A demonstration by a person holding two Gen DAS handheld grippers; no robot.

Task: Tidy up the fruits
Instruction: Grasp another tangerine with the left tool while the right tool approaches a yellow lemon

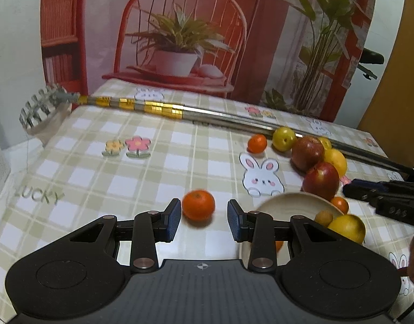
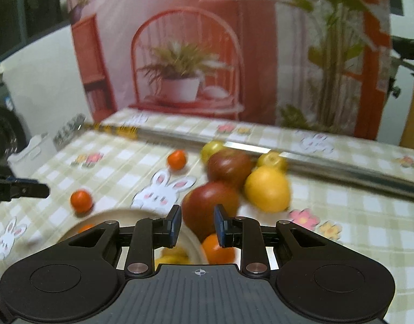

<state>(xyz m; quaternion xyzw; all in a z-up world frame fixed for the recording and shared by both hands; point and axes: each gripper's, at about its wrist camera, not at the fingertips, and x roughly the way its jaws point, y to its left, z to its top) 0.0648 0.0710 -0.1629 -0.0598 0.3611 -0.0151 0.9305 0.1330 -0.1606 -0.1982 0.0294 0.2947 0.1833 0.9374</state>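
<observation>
My left tongs [image 1: 202, 220]: black, blue-padded, spread wide either side of one small round orange tangerine [image 1: 198, 205] lying on the green-and-white checked tablecloth [image 1: 153, 167], pads not touching it. My right tongs [image 2: 197, 225]: parted, holding nothing, above the cream ceramic bowl [image 2: 120, 214], which contains yellow and orange fruit. Two dark red apples [image 2: 211, 205], a yellow orange [image 2: 267, 189] and a second small tangerine [image 2: 176, 159] lie on the cloth beyond. Long metal pole [image 1: 234, 116] across the rear.

The left gripper [image 1: 202, 220] is held level, its jaws spread wide. The right gripper [image 2: 197, 225] is also level, jaws parted more narrowly; it shows at three o'clock in the left view.
</observation>
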